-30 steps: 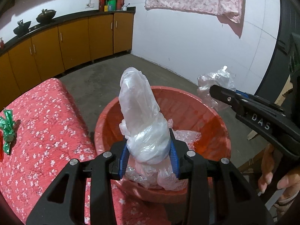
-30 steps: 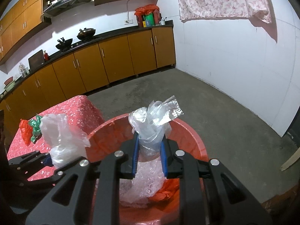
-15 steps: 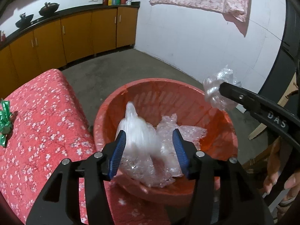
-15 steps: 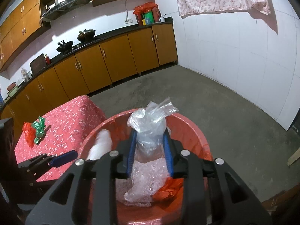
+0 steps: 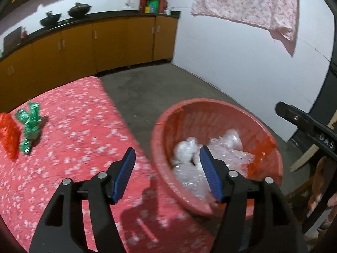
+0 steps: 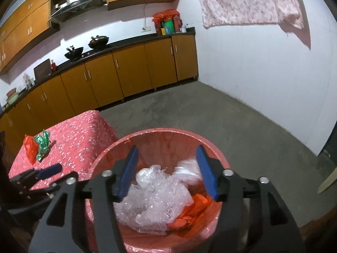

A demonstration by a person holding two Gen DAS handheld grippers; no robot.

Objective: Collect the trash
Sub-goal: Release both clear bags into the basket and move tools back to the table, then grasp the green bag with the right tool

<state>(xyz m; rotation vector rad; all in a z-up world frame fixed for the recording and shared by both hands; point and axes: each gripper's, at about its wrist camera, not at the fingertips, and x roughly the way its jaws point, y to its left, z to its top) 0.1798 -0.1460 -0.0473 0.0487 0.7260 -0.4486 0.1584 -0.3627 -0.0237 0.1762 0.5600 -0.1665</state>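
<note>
A red bin point(image 5: 271, 147) point(image 6: 118, 145) lined with a red bag stands beside the table and holds clear crumpled plastic point(image 5: 223, 154) point(image 6: 155, 191) and an orange scrap point(image 6: 189, 210). My left gripper point(image 5: 166, 158) is open and empty, over the table's edge left of the bin. My right gripper point(image 6: 167, 157) is open and empty above the bin. A green wrapper point(image 5: 29, 126) point(image 6: 43, 145) and a red wrapper point(image 5: 8, 135) point(image 6: 29, 148) lie on the red flowered tablecloth point(image 5: 73, 126) point(image 6: 80, 130).
Orange kitchen cabinets point(image 6: 126, 71) with pots on the counter line the far wall. A pink cloth point(image 6: 248, 2) hangs on the white wall. Bare concrete floor point(image 6: 210, 113) lies beyond the bin. A wooden strip point(image 6: 327, 181) lies on the floor at right.
Both grippers opened and dropped their clear plastic pieces into the bin. My left gripper swung left toward the table.
</note>
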